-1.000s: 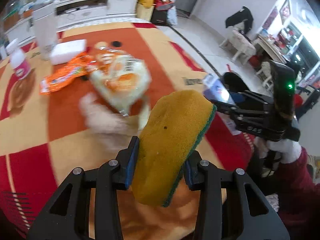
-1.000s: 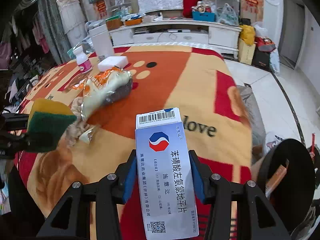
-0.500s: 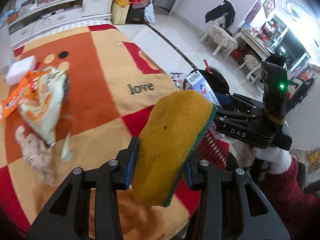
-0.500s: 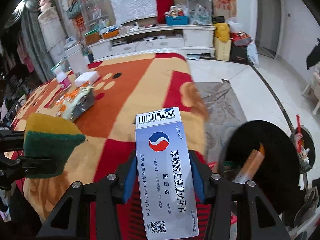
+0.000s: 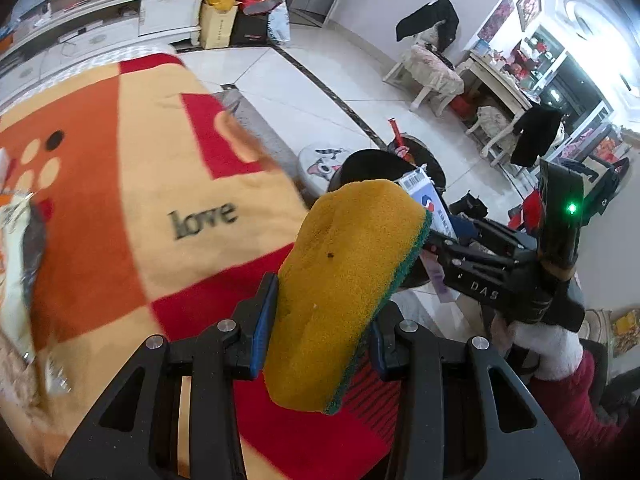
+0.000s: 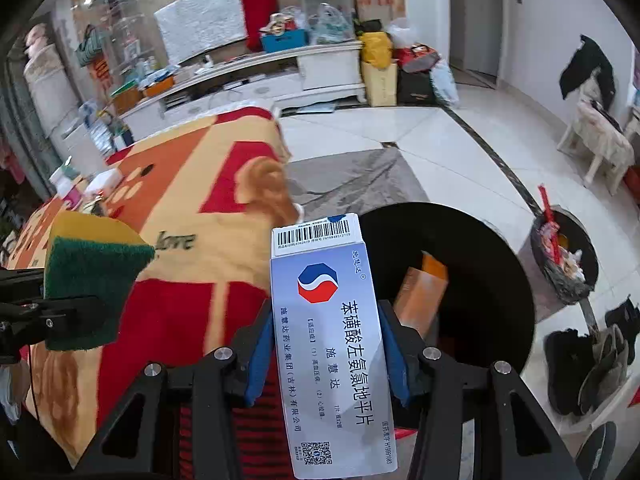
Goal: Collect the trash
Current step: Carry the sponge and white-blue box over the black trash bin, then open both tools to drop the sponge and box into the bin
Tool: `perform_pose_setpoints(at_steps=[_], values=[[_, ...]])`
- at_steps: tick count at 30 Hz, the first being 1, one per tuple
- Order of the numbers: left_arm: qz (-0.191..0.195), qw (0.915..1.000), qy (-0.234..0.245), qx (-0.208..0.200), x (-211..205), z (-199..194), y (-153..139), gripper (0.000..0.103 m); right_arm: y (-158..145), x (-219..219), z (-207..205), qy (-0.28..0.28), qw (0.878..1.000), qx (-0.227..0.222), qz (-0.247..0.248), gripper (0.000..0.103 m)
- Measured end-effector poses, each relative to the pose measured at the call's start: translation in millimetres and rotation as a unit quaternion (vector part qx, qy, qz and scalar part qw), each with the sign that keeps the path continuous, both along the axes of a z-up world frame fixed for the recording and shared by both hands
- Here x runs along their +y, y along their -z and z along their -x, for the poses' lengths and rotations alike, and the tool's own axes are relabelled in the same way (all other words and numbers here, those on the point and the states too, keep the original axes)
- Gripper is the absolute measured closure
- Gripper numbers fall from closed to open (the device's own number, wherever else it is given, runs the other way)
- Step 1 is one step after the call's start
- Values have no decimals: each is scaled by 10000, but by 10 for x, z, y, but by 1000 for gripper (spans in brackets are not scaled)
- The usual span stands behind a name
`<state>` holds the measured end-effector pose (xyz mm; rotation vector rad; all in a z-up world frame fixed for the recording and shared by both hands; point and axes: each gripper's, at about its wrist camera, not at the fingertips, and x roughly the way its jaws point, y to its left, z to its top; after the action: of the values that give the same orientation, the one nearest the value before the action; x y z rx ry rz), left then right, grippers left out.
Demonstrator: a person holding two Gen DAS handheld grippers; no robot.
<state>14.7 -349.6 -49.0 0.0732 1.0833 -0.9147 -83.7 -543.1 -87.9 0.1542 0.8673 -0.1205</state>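
Observation:
My left gripper is shut on a yellow sponge with a green scouring side, held over the blanket's red corner. My right gripper is shut on a pale blue medicine box with a barcode end, just left of a black bin on the floor. An orange packet lies inside that bin. The right wrist view shows the sponge at the left, in the left gripper. In the left wrist view the right gripper holds the box over the bin.
A patterned blanket with the word "love" covers the table; a snack bag and other items lie at its far side. A second, full bin and shoes stand on the tiled floor. A gloved hand holds the right gripper.
Both grippers have swung away from the middle of the table toward its corner and the black bin, each keeping its item. The bin is larger and closer in the right wrist view.

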Motion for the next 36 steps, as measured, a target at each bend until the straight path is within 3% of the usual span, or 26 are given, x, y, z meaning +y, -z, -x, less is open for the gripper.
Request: perform_pose_setpoints(at_steps=[18,36], values=[[165,9983,275,481,-808,-103,213,66,195,-687,57,716,9972,121,-189,56],[278,9954,306,860,-1158,-182,376,66,350,-1015,0,1100,9929,183,-412,56]])
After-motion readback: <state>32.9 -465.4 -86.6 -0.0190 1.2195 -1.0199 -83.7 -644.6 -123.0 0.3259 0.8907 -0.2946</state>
